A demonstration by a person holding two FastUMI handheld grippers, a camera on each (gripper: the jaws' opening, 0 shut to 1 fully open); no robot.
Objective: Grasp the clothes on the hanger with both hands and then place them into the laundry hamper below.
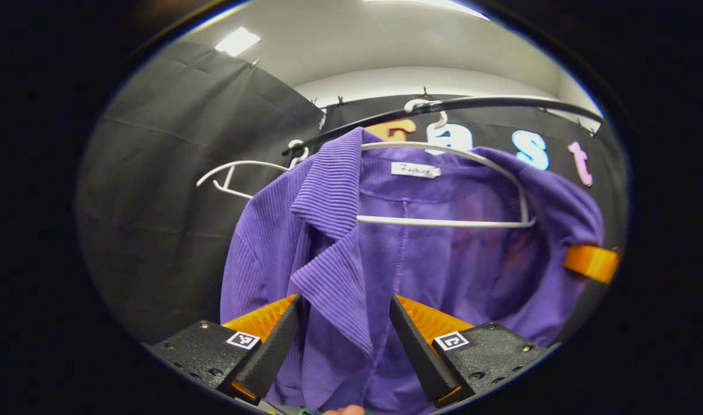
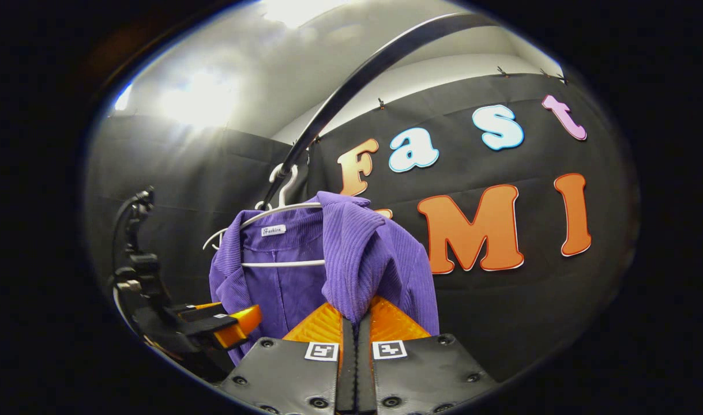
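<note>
- Left gripper view: purple shirt (image 1: 397, 253) hangs on a white hanger (image 1: 443, 221), which hooks onto the black rail (image 1: 443, 106) above. Shirt's long axis runs straight down from the rail.
- Left gripper (image 1: 345, 340) sits below the hanger, fingers apart, with the shirt's near lapel hanging down between them. Cloth fills the gap, but the fingers don't look pressed in, so not clamped yet.
- Right gripper view: right gripper (image 2: 355, 328) sits below the hanger's far shoulder end, fingers drawn together on a fold of the shirt's other front edge.
- So the shirt is between the two grippers, one per side of the hanger; right is on, left is the one to close.
- Second, bare hanger (image 1: 236, 173) hangs on the rail just beside the shirt's hanger, on the left gripper's side. Judgement: it could snag as the shirt comes off.
- Hamper position relative to the rail: can't tell.
</note>
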